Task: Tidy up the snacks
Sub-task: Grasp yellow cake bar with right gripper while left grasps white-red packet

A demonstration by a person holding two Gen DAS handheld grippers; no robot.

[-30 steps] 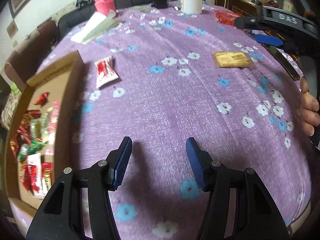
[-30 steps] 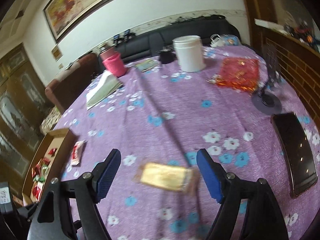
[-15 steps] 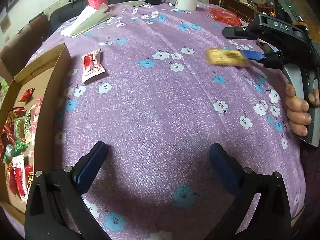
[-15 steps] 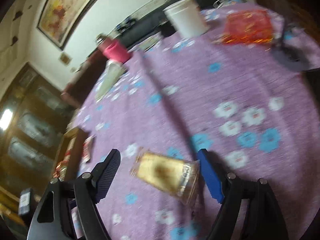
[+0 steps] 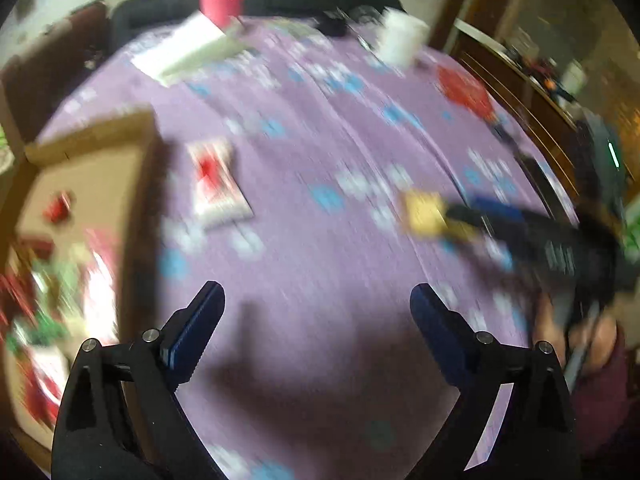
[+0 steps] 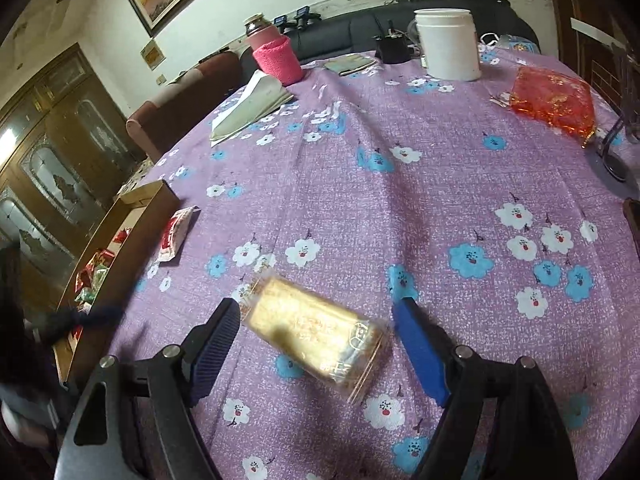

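Observation:
A golden wrapped snack [image 6: 316,334] lies on the purple flowered tablecloth between the jaws of my right gripper [image 6: 318,340], which is open around it without clamping. It also shows blurred in the left wrist view [image 5: 424,212]. My left gripper [image 5: 318,312] is open and empty above the cloth. A red-and-white snack packet [image 5: 216,184] lies beside an open cardboard box [image 5: 86,168] holding several snacks; both also show in the right wrist view, the packet [image 6: 174,236] and the box [image 6: 132,236].
A white jar [image 6: 446,44], pink-sleeved bottle [image 6: 274,54], folded papers [image 6: 250,106], red bag [image 6: 552,100] and dark stand base [image 6: 616,168] sit toward the far and right side of the table. A black phone [image 6: 634,220] lies at the right edge.
My left gripper has opened wide. My right gripper has moved so the golden snack now lies between its jaws. The left view is now motion-blurred.

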